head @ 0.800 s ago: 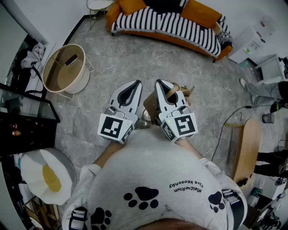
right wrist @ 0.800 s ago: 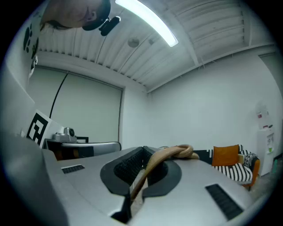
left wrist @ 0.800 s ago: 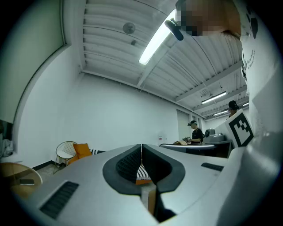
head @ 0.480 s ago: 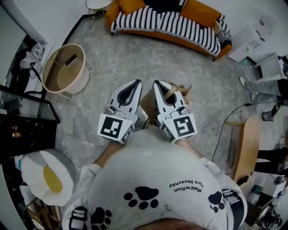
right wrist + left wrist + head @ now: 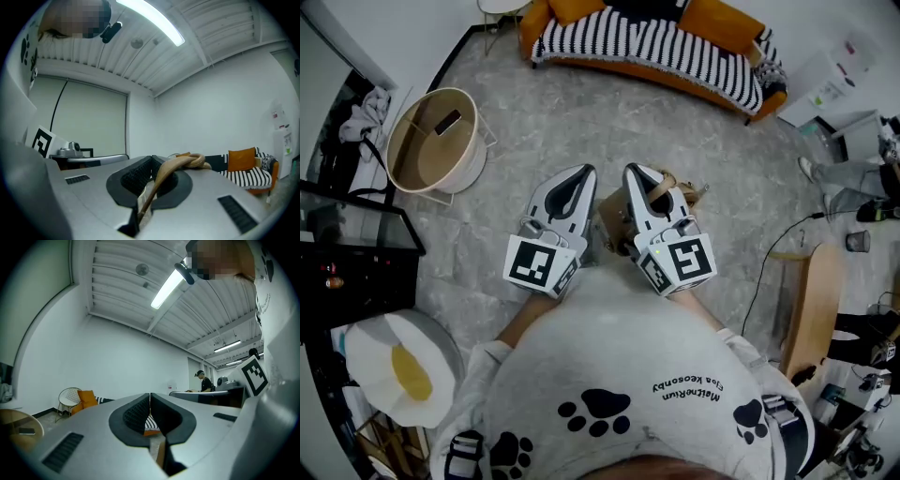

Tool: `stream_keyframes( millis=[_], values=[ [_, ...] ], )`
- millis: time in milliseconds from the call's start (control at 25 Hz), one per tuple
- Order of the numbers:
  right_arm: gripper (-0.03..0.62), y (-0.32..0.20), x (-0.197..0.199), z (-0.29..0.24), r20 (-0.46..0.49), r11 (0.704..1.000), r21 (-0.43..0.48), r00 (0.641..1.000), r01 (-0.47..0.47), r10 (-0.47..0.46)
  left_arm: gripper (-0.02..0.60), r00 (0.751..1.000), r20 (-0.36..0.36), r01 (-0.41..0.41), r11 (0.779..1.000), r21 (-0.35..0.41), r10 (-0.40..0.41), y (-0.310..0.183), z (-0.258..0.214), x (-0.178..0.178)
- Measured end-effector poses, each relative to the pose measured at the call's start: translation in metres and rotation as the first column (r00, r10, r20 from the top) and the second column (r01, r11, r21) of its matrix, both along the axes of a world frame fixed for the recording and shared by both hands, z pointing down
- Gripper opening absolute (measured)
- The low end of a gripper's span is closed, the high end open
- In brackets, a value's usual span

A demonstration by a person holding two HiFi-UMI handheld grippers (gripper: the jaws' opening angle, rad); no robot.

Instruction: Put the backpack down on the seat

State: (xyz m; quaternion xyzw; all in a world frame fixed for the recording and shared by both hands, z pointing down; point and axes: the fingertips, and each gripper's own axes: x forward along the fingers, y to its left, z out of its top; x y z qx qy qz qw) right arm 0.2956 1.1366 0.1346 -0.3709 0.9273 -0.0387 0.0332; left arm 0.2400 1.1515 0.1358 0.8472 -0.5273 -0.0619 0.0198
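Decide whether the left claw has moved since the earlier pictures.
No: the grey left claw keeps its place relative to the round beige basket.

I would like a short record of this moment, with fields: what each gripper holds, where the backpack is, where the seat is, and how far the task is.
left gripper: jaws together, nothing between them
right gripper: jaws closed on the tan strap
backpack: brown, between the two grippers in the head view, close to the person, above the floor
seat: orange sofa with a striped cover, across the floor, apart from the backpack
other: round cream basket at the left
task state: backpack not yet on the seat
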Motion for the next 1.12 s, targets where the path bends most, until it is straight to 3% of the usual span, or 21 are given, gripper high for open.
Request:
stream_keyframes(
  millis=[440,760,1120],
  values=[
    [0.032,-0.079,-0.039,0.001,0.003,1.000,-0.011,1.000,0.029,-0.029,0.021,0.999,-0.029,0.034,0.999,0.012,-0.034,-0.072,0.000,-0.042],
    [0.032,-0.180,-0.064,-0.001,-0.008,0.996,-0.021,0.996,0.085,-0.085,0.021,0.996,-0.047,0.073,0.997,0.015,-0.073,-0.174,-0.005,-0.064],
    [0.032,-0.306,-0.054,-0.001,0.015,0.993,-0.015,0.993,0.116,-0.116,0.021,0.995,-0.024,0.099,0.995,0.031,-0.098,-0.298,-0.010,-0.057]
  ],
)
